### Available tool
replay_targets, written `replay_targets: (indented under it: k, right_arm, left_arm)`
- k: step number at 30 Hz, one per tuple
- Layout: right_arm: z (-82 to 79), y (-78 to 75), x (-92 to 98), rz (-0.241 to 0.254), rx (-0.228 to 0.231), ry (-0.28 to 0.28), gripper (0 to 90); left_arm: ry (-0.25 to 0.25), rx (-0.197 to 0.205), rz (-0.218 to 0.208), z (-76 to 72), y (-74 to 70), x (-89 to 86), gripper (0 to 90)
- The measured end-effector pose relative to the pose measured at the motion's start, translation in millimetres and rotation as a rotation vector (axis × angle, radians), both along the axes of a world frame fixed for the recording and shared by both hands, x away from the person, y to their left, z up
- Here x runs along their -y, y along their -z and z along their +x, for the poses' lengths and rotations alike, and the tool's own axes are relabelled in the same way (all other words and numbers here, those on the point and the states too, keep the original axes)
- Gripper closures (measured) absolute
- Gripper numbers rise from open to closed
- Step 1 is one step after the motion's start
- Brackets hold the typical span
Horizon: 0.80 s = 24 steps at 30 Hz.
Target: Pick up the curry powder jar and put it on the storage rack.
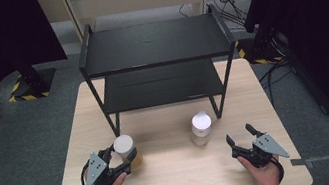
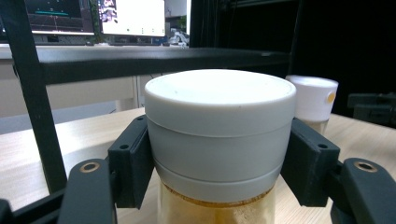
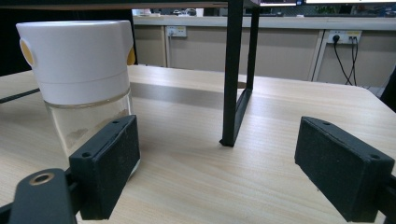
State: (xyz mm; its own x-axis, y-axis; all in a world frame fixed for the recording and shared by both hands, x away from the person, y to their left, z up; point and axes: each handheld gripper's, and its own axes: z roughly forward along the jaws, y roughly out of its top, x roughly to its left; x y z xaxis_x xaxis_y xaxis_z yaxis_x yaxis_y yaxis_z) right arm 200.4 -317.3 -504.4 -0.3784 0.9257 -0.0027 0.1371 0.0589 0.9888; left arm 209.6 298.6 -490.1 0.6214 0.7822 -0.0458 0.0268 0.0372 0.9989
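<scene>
Closest to the person, both hands sit at the near edge of the light wooden table (image 1: pixel 176 176), each one holding a black gripper. The left gripper (image 1: pixel 122 161) is clamped on a jar (image 1: pixel 126 152) with a pale grey lid and something amber-coloured inside; in the left gripper view you can see both pads pressed flat against the sides of that jar's lid (image 2: pixel 219 116), one on each side, with the golden contents showing just below. The jar stands upright at the near left of the table, just in front of the rack's left front leg. Over on the right, the right gripper (image 1: pixel 241 136) has its jaws spread wide with nothing between them, just bare tabletop. In the right gripper view its left pad (image 3: pixel 109 163) sits just beside a second jar (image 3: pixel 81 79), this one clear glass with a white cap and small yellow spots on the cap's sides, but whether it actually touches the glass I can't tell. That jar (image 1: pixel 201 128) stands upright near the middle of the table, just ahead and to the left of the right gripper. Farther back is a black two-shelf rack (image 1: pixel 154 43) standing on the far half of the table, and behind that grey floor and a wall with sockets and cables.
</scene>
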Motion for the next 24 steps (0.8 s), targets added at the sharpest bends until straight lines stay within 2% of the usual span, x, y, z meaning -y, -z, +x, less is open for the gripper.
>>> replay_targets:
  k: [12,22,24]
  right_arm:
    - [-0.5,0.5,-0.3,0.005,0.001,0.005,14.3]
    - [-0.5,1.0,-0.1,0.012,0.002,0.009,14.3]
    - [-0.4,0.8,-0.1,0.012,0.001,0.009,14.3]
  left_arm:
    - [-0.023,0.041,0.001,-12.8,-22.8,6.1,33.6]
    - [-0.077,0.061,0.040,-26.1,-57.8,15.3,33.7]
    - [-0.081,0.063,0.036,-25.8,-64.4,16.1,33.7]
